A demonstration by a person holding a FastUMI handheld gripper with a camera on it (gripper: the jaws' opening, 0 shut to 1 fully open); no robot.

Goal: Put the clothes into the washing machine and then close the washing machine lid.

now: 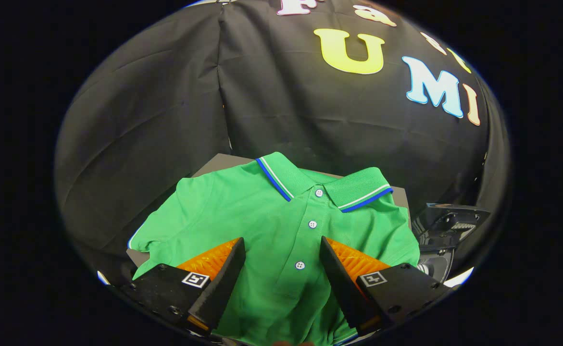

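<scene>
1. booth wall (pixel 166 110): black cloth is seen hung behind everything; it's well beyond the fingers and nothing is blocked by it.
2. green polo shirt (pixel 243 216): laid flat, front up, buttoned, collar w/ blue-and-white trim pointed away from the gripper. it's spread over nearly the whole surface, w/ one sleeve draped past the near edge. its lower front lies between and just ahead of the fingers. not yet picked up, so the 1st step (clothes into machine) is judged not started.
3. surface (pixel 218 161): a grey slab, shown only as a corner behind the collar and a strip under the sleeve; the rest is covered by the shirt.
4. dark machine part (pixel 447 223): seen beside the shirt's far sleeve, w/ a round opening partly visible below it. prob. the washing machine w/ lid raised, but too little is shown to be sure. lid closing is judged still to be done.
5. gripper (pixel 282 269): fingers are held wide apart, nothing clamped; the shirt's button placket is framed in the gap. whether the cloth is touched by the tips can't be told.
6. in the way: no obstacle is seen betw. shirt and machine; the loose spread of cloth is judged the main snag, as a single pinch may leave sleeves trailing.
</scene>
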